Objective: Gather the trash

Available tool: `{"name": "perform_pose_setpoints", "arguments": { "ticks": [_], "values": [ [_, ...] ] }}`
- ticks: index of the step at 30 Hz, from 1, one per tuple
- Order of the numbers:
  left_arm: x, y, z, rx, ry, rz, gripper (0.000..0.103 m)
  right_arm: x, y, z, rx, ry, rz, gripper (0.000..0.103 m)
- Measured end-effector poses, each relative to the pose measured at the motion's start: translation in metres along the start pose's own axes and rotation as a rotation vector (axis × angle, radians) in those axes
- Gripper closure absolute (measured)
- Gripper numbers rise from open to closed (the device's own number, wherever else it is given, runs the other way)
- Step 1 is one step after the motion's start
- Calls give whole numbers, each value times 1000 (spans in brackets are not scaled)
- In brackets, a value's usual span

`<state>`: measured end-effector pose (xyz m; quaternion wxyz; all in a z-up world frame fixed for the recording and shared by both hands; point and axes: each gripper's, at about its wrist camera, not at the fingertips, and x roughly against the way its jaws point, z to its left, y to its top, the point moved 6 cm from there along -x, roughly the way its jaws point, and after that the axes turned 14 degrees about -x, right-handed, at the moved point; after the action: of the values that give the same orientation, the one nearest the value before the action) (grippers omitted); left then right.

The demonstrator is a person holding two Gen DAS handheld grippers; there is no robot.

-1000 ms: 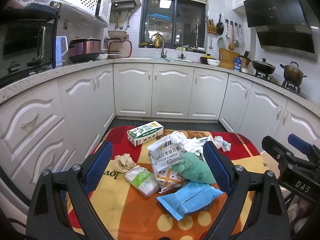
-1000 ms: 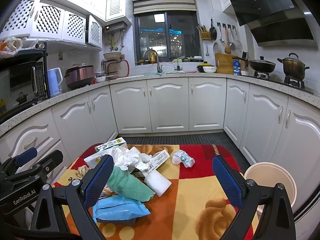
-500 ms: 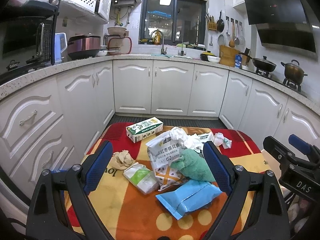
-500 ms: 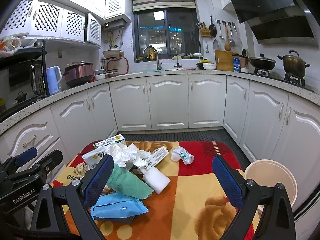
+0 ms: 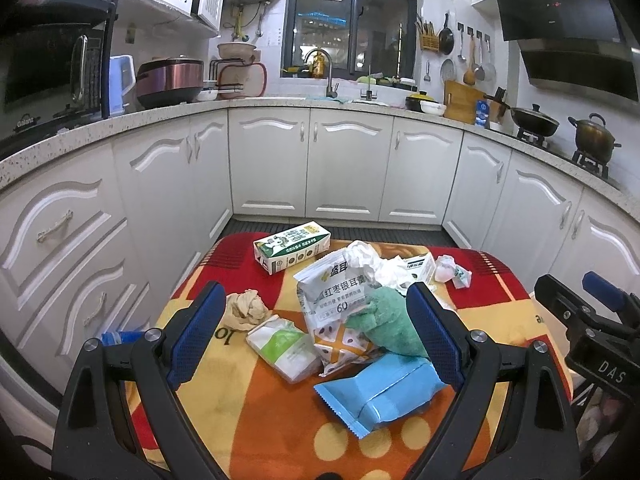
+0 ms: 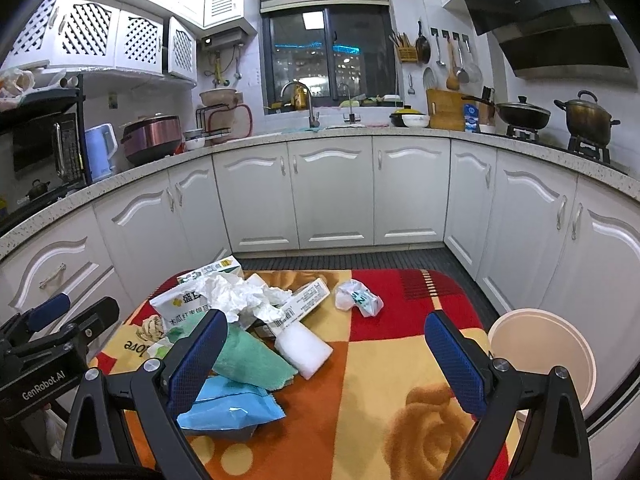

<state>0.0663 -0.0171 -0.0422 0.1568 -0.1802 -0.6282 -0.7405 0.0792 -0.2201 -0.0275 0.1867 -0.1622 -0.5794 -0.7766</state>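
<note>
With both the left gripper (image 5: 316, 336) and right gripper (image 6: 328, 360) spread wide and empty above the overlapping trash pile (image 5: 352, 312) on the blanket-covered table (image 6: 400, 400), a grab risks dragging neighbouring wrappers off, away from the bin (image 6: 540, 356).

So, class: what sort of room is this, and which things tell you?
A home kitchen: a sink tap below the window, pots on a gas stove, and a range hood above.
</note>
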Motion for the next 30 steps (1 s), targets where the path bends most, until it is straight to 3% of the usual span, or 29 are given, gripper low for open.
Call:
{"name": "perform_pose_setpoints", "arguments": {
  "ticks": [30],
  "values": [
    [-13,-13,18,10,-20,60,12,-13,-4,-11,7,2,63,5]
  ]
}}
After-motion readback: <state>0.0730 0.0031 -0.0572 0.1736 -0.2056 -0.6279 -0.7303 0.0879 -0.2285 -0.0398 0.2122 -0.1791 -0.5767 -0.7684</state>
